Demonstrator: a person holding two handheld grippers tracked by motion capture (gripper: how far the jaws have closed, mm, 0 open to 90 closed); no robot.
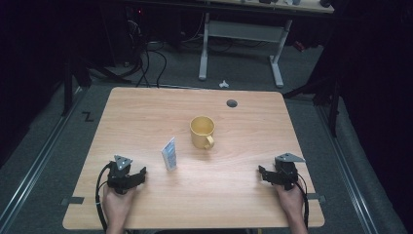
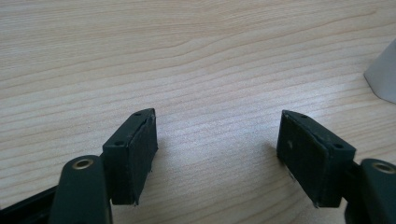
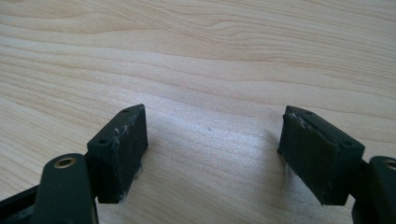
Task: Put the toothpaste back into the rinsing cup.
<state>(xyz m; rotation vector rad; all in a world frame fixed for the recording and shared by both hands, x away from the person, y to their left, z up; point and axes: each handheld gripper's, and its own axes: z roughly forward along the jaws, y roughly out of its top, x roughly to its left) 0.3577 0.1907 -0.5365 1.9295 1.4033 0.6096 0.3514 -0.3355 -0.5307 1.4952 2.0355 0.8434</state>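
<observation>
A yellow mug stands upright near the middle of the wooden table, its handle toward the person. A small white and blue tube stands to its front left. My left gripper rests at the front left in a hand, a short way left of the tube, jaws open and empty. A white edge of the tube shows at the right of the left gripper view. My right gripper rests at the front right, open with bare wood between its jaws.
A round cable hole sits in the table near its far edge. Beyond the table stands another desk's white frame on grey carpet, with cables on the floor at the back left. Metal rails run along both sides.
</observation>
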